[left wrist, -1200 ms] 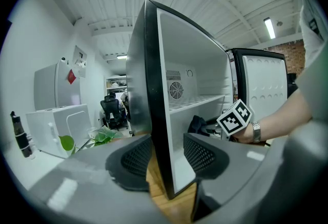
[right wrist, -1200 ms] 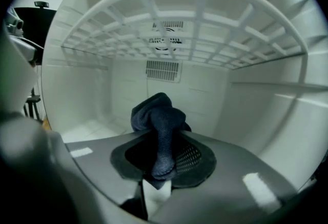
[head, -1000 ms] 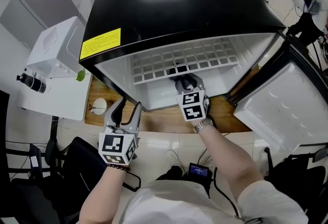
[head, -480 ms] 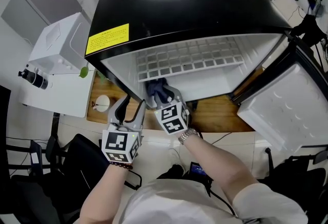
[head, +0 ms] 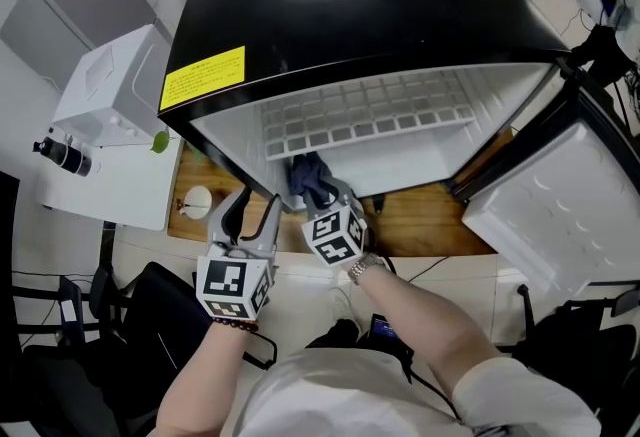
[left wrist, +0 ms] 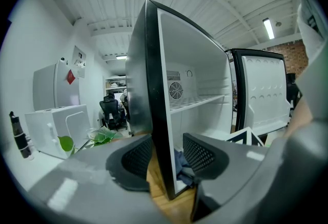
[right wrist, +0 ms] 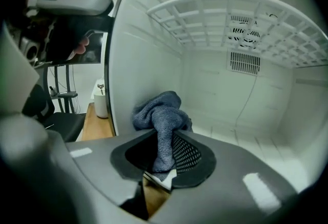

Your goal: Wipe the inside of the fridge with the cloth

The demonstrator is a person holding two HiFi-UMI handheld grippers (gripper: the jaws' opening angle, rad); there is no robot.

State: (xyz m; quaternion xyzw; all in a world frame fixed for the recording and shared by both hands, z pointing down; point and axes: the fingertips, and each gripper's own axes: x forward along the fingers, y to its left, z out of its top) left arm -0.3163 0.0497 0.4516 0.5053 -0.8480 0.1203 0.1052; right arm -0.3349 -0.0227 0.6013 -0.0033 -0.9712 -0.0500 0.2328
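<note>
Arguably, the right tongs pinched only a fold of the blue-grey cloth at the fridge's front-left floor corner, so rubbing could tug it free, while the open, empty left tongs might knock the side wall.

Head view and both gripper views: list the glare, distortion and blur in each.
Head view: soft ceiling glare on the fridge top, otherwise sharp. Left gripper view: fisheye bows the fridge edge, corners black, near foreground soft. Right gripper view: shelf curves, cloth sharp, foreground blurred.
</note>
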